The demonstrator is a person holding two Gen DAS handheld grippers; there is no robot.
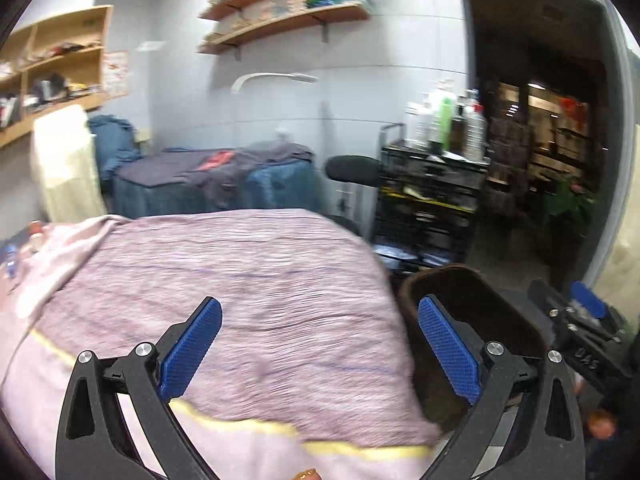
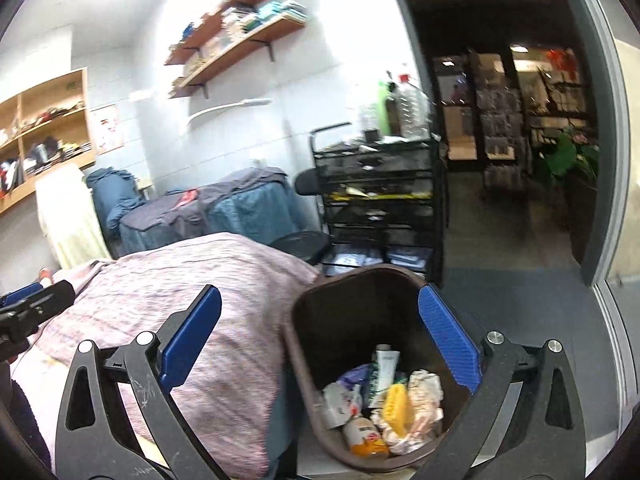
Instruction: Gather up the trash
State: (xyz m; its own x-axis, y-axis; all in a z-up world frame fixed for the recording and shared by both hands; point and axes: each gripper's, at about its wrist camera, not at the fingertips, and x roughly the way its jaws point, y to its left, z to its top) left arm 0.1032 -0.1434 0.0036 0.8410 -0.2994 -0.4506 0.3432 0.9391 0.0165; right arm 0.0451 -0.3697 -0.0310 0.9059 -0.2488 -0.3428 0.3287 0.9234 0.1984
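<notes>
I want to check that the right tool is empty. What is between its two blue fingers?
Nothing is held. In the right wrist view, the right tool stands open; behind the gap show the pink blanket and the brown bin with trash.

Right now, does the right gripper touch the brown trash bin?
Cannot tell. In the right wrist view the right gripper hangs open above the brown trash bin, and one blue pad overlaps the rim, so neither gap nor contact shows plainly.
</notes>
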